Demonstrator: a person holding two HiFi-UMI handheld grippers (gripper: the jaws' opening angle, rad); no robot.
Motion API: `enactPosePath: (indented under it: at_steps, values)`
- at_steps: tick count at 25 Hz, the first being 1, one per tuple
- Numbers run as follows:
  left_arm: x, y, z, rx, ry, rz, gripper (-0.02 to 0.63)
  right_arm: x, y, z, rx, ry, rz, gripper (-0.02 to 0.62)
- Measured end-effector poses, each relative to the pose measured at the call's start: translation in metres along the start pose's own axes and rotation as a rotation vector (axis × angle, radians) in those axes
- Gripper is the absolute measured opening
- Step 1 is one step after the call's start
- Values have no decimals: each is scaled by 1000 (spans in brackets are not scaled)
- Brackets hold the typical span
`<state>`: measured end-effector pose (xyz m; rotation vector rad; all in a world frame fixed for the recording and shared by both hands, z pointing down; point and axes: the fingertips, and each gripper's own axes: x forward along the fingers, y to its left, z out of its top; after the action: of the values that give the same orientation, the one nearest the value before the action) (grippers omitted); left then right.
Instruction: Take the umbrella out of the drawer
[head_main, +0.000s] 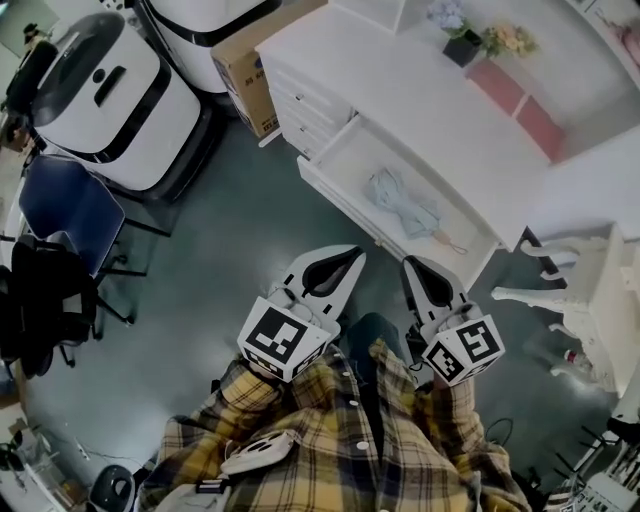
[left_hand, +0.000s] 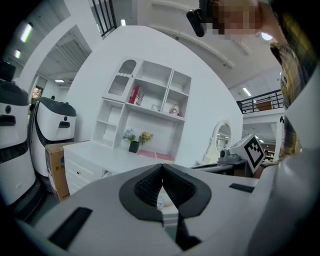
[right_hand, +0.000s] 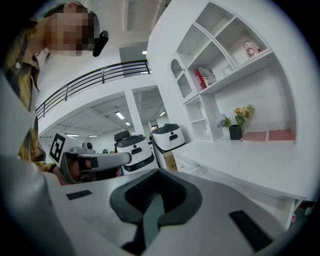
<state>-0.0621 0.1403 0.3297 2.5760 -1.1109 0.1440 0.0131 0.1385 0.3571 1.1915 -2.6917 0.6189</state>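
Pale-blue umbrella lies in the open drawer ahead of left gripper and right gripper, both clenched empty; approach seems in hand; next, jaws must open.

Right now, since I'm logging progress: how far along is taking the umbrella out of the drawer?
Done: the drawer stands open. In hand: nothing; the left gripper and right gripper are both shut and empty, hovering short of the drawer front. Left: the umbrella lies inside the drawer, untouched, so reaching in, gripping it and lifting it out all remain.
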Motion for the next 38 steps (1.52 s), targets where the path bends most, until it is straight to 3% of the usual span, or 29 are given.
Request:
enactPosePath:
  at_steps: [15,26,38]
  values:
    - [35,47,-3,-48,38,-5,20,40,-38,-3,42,58,-38,17]
    - [110,85,42,-20,27,-24,20,86,-106,47,30,46,-52,17]
    - [197,89,72,21,28,-55,20,91,-184,84,17,20,-61,17]
